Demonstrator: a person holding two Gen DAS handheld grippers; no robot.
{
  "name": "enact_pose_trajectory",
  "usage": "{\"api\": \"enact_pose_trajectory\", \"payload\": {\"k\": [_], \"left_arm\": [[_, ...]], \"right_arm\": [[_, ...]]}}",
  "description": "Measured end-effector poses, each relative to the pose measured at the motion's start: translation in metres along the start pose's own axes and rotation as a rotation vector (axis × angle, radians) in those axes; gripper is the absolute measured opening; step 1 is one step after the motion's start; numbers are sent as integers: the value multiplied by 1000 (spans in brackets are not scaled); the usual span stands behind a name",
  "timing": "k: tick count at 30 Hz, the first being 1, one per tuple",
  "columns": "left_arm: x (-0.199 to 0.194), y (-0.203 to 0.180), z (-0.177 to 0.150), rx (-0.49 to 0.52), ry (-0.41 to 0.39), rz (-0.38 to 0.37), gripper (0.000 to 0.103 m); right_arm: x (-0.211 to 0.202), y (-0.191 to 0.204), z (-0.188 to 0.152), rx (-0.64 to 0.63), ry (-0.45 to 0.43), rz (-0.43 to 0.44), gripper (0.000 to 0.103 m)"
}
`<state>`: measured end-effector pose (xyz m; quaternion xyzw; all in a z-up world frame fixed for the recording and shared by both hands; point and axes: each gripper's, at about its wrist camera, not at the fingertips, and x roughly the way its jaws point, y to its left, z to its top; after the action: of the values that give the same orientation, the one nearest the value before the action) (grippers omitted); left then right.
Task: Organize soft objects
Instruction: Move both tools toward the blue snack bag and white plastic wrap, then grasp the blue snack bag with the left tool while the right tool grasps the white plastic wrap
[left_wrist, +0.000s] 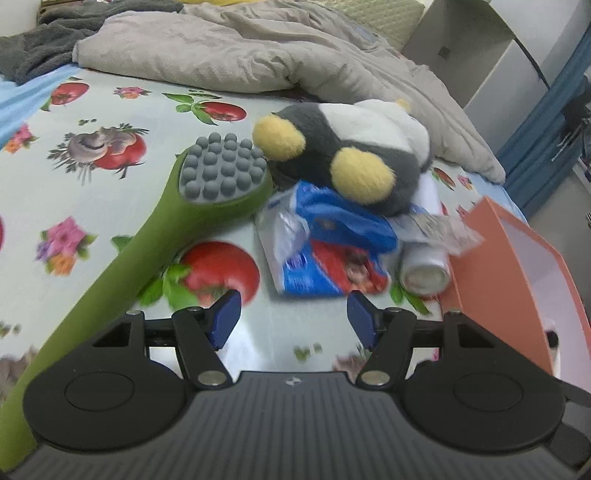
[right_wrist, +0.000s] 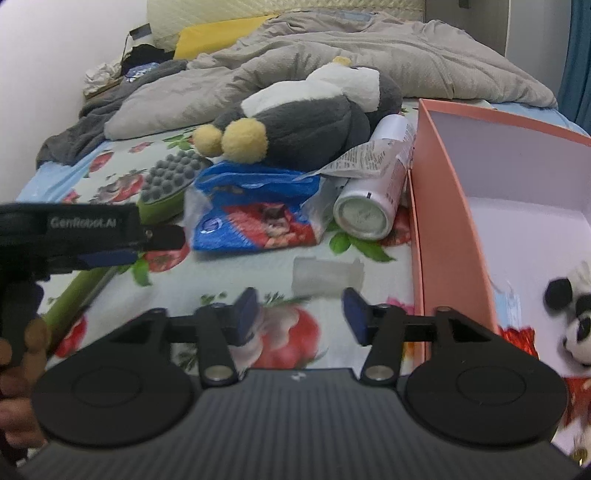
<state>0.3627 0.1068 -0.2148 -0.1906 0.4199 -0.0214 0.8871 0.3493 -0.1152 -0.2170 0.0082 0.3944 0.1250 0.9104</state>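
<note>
A grey, white and yellow penguin plush (left_wrist: 347, 147) lies on the flowered bedsheet, also in the right wrist view (right_wrist: 306, 122). Below it lies a blue and red plastic packet (left_wrist: 325, 243) (right_wrist: 255, 206). An open pink box (right_wrist: 509, 206) stands to the right, its corner in the left wrist view (left_wrist: 517, 266); a small panda plush (right_wrist: 576, 325) lies inside it. My left gripper (left_wrist: 293, 317) is open and empty, short of the packet. My right gripper (right_wrist: 299, 314) is open and empty over the sheet, left of the box wall.
A green massage hammer with grey knobs (left_wrist: 207, 184) (right_wrist: 166, 184) lies left of the plush. A white spray can (right_wrist: 373, 195) (left_wrist: 424, 273) lies beside the box. A rumpled beige duvet (left_wrist: 236, 48) and dark blanket (left_wrist: 44, 40) fill the far bed. The left gripper's body (right_wrist: 81, 229) shows at left.
</note>
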Motion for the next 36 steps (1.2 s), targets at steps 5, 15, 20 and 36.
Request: {"api": "enact_pose_trajectory", "payload": {"k": [5,15,20,36], "left_arm": [[35,6,12,-17,9,6,68],[65,4,15,9,28,7,40],[65,1,11,10,32,5,21],[-14,-5,-9,-33,-66,-33,8]], "right_arm": [[30,1,8,-7,23,-50,67],[72,5,11,-30,80,-156,67],[73,3,15,-15,77,-154,61],[19,16,9,-36,18,-97,31]]}}
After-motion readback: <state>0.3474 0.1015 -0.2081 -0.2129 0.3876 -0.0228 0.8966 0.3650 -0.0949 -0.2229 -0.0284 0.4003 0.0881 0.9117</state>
